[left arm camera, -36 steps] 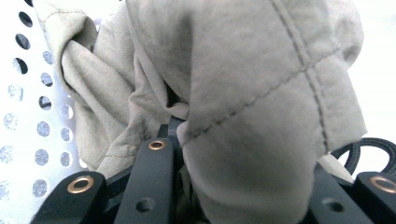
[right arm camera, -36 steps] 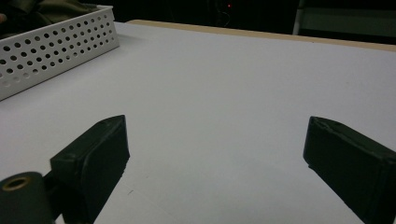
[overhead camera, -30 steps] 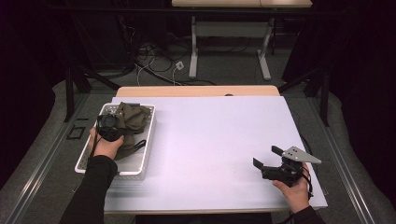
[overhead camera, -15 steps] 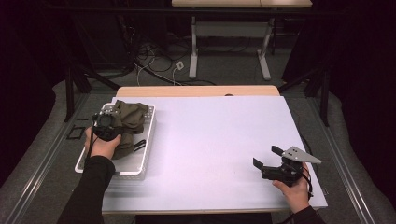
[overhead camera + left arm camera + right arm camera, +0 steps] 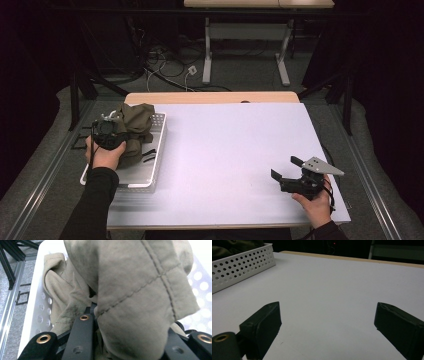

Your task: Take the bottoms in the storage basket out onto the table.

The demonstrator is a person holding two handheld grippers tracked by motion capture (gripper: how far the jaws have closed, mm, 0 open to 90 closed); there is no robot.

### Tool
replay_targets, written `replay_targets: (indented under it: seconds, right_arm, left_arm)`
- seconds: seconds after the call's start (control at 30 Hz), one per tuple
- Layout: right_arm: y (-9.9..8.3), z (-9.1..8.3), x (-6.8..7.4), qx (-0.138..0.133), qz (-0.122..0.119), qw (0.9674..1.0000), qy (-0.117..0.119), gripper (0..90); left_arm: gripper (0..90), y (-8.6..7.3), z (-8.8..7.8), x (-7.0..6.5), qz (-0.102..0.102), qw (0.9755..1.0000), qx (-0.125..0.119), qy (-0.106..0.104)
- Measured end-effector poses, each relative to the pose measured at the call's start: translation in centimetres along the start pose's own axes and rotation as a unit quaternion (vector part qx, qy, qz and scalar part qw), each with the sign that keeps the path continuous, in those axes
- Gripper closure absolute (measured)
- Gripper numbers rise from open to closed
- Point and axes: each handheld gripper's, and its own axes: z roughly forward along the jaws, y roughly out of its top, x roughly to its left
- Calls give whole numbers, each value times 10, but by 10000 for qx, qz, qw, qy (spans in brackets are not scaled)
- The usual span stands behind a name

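1. Your left gripper (image 5: 107, 134) pinches the olive cloth (image 5: 134, 125), bunched over the white tray (image 5: 150, 175)
2. Your right gripper (image 5: 284, 170) rests spread on the table (image 5: 225, 150), well apart from the tray

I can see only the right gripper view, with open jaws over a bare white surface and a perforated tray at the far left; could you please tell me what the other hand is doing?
Observer: The left gripper is shut on an olive-green cloth over the white tray, as the high view shows.
Operator: Thank you. Is the cloth out of the tray?
Observer: Not fully. In the left gripper view, part of the cloth hangs bunched from the jaws, while more lies against the tray's perforated wall.
Operator: And where does my gripper sit relative to that tray?
Observer: The right gripper rests near the table's front right corner, well apart from the tray at the left edge.
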Motion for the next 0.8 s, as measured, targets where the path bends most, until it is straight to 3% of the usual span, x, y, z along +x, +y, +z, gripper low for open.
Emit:
replay_targets:
  seconds: [0.8]
  right_arm:
    - [0, 0, 0, -2, 10, 10000, -4, 72]
  left_arm:
    - [714, 6, -35, -4, 2, 9980, -579, -238]
